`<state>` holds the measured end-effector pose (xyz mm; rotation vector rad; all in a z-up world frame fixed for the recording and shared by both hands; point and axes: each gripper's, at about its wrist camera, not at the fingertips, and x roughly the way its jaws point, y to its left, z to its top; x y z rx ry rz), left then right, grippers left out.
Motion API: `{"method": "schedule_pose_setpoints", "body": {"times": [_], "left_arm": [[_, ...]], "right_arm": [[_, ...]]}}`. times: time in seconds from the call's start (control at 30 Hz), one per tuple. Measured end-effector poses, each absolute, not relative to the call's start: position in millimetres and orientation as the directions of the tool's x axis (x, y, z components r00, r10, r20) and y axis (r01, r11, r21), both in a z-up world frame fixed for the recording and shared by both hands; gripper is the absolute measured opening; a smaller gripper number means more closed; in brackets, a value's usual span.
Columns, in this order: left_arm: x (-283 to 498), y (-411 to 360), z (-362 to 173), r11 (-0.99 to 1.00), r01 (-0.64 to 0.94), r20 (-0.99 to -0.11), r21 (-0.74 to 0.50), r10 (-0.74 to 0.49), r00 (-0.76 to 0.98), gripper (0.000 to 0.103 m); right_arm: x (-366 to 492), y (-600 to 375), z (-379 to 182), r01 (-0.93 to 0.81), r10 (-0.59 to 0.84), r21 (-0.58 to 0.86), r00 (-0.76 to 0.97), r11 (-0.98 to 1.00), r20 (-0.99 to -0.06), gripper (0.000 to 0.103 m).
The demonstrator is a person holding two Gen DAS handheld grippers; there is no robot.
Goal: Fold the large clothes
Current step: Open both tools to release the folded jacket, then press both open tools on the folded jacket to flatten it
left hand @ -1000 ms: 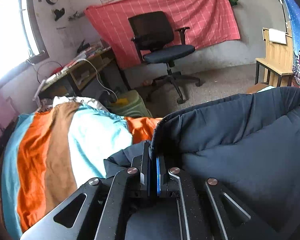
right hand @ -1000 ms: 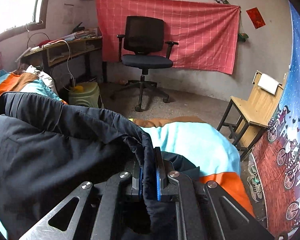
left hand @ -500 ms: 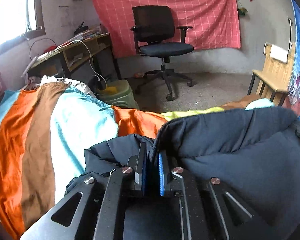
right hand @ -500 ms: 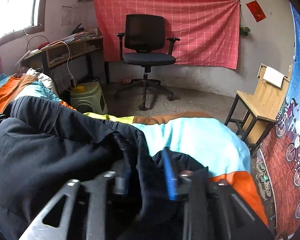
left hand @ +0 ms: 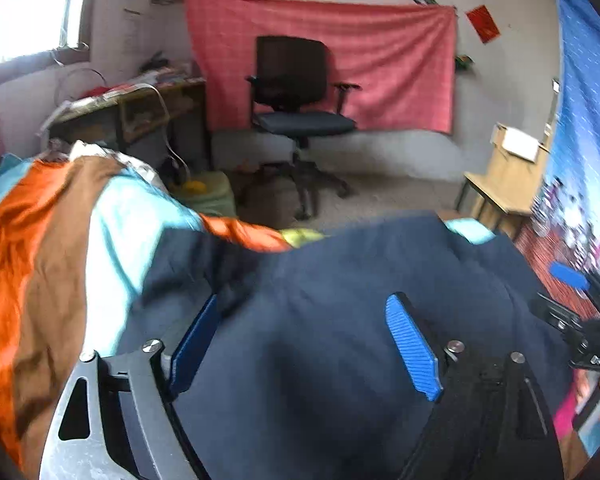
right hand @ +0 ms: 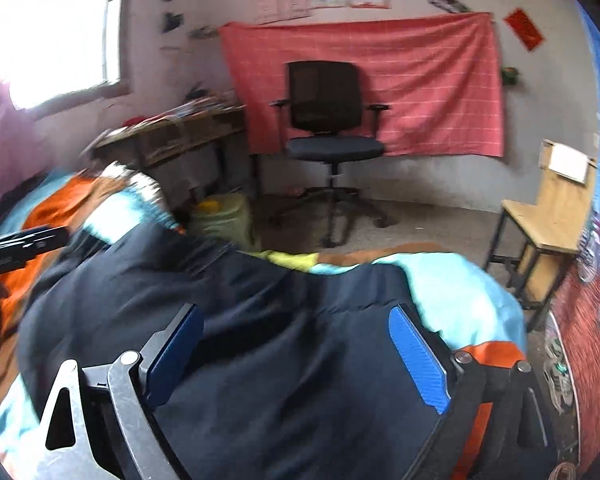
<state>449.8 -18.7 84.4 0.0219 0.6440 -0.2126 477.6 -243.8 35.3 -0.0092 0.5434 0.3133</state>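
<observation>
A large dark navy padded garment (left hand: 340,320) lies spread on a striped bedspread (left hand: 40,260) of orange, brown and light blue. It also fills the lower middle of the right wrist view (right hand: 280,340). My left gripper (left hand: 306,340) is open, its blue pads wide apart above the garment's left part. My right gripper (right hand: 296,344) is open above the garment's right part. The right gripper also shows at the right edge of the left wrist view (left hand: 580,312). The left gripper shows at the left edge of the right wrist view (right hand: 24,246).
The bed's far edge faces a grey floor with a black office chair (left hand: 296,120), a green stool (left hand: 208,196), a cluttered desk (left hand: 132,108) at left and a wooden chair (right hand: 548,220) at right. A pink cloth (right hand: 380,80) hangs on the back wall.
Both grippers were shut on the garment's edge a second ago. They have opened wide and let it go; the garment now lies flatter on the bed.
</observation>
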Motion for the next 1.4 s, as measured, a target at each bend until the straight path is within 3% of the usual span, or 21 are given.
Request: {"method": "schedule_pose_setpoints", "body": {"times": [0.17,0.47,1.07,1.4], "left_arm": [[437.6,-39.7,55.9,0.967,0.255,-0.639,-0.016,-0.205,0.742,0.083],[476.8,-43.8,47.3,0.983,0.186,-0.625,-0.006,-0.149,0.766,0.1],[552.4,-18.9,33.8,0.995,0.071,-0.674,-0.068,-0.098,0.732,0.102],[575.7,-16.7,27.8,0.994,0.058,-0.692,-0.095,-0.107,0.714,0.102]], "right_arm": [[468.4,-228.5,24.6,-0.367,0.35,0.077,0.772,0.927,-0.53,0.097],[512.4,-210.2,-2.5,-0.349,0.324,0.072,0.748,0.934,-0.579,0.098],[607.4,-245.2,-37.8,-0.208,0.307,0.226,0.659,0.952,-0.687,0.099],[631.9,-254.7,-52.0,-0.187,0.357,0.31,0.626,0.932,-0.694,0.101]]}}
